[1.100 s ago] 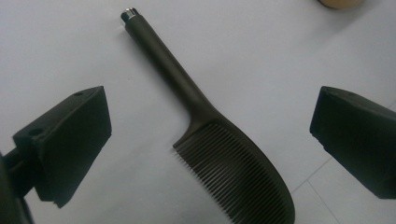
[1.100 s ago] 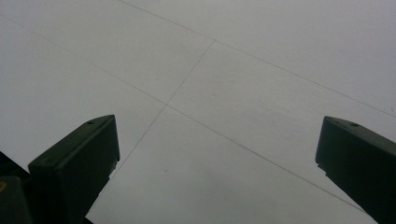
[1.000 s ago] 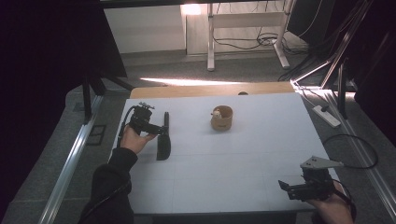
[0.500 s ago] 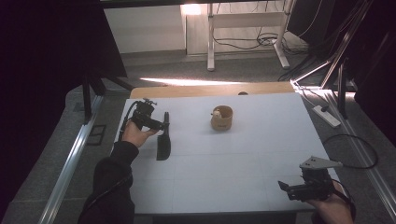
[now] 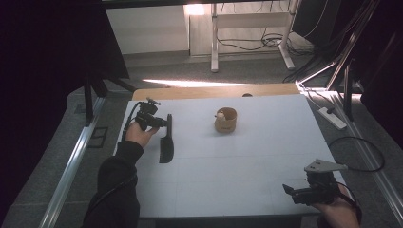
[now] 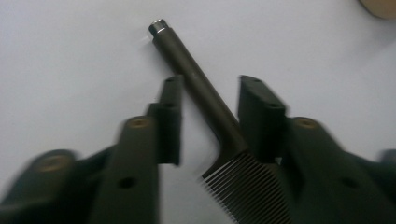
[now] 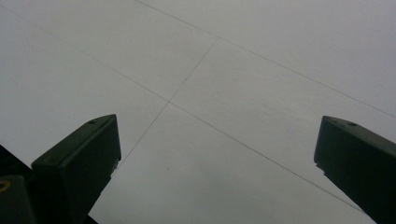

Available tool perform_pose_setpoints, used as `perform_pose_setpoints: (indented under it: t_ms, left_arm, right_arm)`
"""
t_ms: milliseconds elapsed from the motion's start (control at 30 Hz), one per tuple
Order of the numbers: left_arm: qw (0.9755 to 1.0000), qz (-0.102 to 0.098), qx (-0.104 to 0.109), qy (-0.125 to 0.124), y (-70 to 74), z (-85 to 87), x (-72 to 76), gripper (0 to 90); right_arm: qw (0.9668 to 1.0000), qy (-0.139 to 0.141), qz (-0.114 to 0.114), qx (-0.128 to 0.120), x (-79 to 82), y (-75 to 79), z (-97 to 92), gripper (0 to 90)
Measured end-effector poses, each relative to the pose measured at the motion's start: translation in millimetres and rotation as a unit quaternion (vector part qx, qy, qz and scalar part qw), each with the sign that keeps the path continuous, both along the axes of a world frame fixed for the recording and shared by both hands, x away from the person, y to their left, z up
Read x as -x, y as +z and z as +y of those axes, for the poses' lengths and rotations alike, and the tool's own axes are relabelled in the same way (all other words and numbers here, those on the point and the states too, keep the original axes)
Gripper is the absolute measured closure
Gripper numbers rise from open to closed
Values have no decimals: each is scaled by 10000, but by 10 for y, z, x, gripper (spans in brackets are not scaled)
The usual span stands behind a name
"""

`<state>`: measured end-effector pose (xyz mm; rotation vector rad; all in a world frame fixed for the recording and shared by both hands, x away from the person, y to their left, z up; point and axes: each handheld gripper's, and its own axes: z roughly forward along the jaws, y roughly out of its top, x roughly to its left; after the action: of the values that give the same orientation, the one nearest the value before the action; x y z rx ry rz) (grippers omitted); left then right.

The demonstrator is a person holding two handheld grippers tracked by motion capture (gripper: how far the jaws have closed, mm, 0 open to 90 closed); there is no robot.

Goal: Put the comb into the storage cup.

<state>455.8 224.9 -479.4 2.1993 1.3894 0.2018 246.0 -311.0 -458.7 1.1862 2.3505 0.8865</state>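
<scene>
Left hand-held gripper (image 6: 210,100) jaws just narrowed around comb (image 6: 219,126), pads apart; small pale object in cup (image 5: 225,120).

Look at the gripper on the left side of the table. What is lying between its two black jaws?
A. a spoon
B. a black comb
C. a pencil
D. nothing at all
B: in the left gripper view the black comb lies on the white table, its thin handle running up between the jaws of the left gripper, which have just been closing around it.

Left tongs (image 6: 210,100) just closing, seemingly ungripped; right tongs (image 7: 217,140) wide.
</scene>
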Motion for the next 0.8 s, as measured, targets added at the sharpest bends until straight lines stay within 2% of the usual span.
perform_pose_setpoints:
  t_ms: [133, 400, 633, 800]
  left_arm:
    - [9999, 57, -97, 59, -39, -12, -28, 883]
    - [9994, 152, -121, 272, -178, -17, -112, 885]
    - [9981, 293, -200, 511, -306, -18, -175, 885]
    - [9975, 360, -234, 569, -373, -37, -208, 885]
  right_arm:
    - [10000, 2, 11, 10, -1, -1, 3, 11]
    - [10000, 12, 20, 32, -2, -3, 7, 13]
    - [10000, 39, 26, 64, -4, -6, 11, 14]
    - [10000, 42, 34, 76, -4, -8, 15, 16]
